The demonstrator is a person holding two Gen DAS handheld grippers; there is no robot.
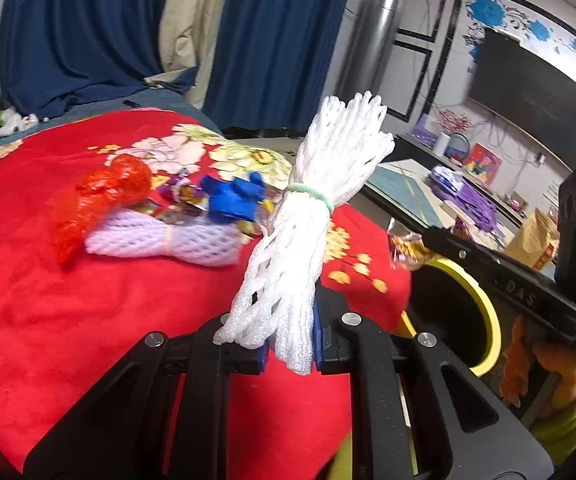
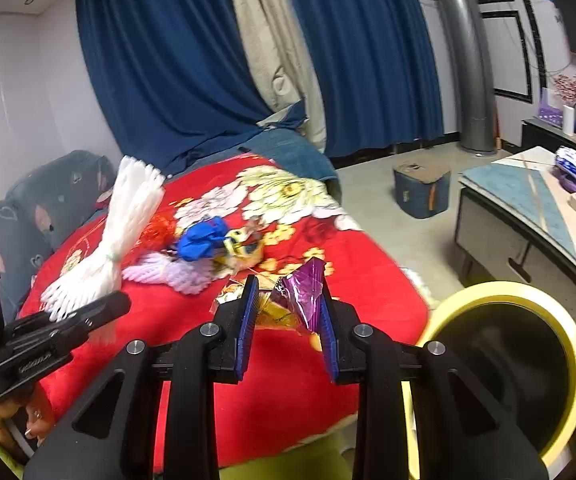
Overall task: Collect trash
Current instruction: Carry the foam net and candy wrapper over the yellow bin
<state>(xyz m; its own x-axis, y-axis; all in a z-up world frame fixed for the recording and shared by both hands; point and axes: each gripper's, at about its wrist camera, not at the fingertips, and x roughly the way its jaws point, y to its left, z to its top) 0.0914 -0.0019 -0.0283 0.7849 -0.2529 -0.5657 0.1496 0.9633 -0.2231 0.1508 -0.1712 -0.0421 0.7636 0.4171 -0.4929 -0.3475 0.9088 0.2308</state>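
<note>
My left gripper (image 1: 290, 354) is shut on a white foam net bundle (image 1: 312, 208) tied with a green band, held upright above the red blanket (image 1: 87, 320); it also shows in the right wrist view (image 2: 119, 232). My right gripper (image 2: 288, 336) is shut on a purple and yellow snack wrapper (image 2: 302, 300). On the blanket lie a red plastic bag (image 1: 99, 196), a second white foam net (image 1: 163, 240), a blue crumpled piece (image 1: 231, 196) and shiny wrappers (image 1: 179, 196). A yellow-rimmed black bin (image 2: 504, 364) stands to the right of the bed.
Blue curtains (image 2: 175, 60) hang behind the bed. A low table (image 2: 528, 208) with purple items stands at the right, a blue box (image 2: 422, 192) on the floor, and a grey cylinder (image 2: 464, 60) by the wall.
</note>
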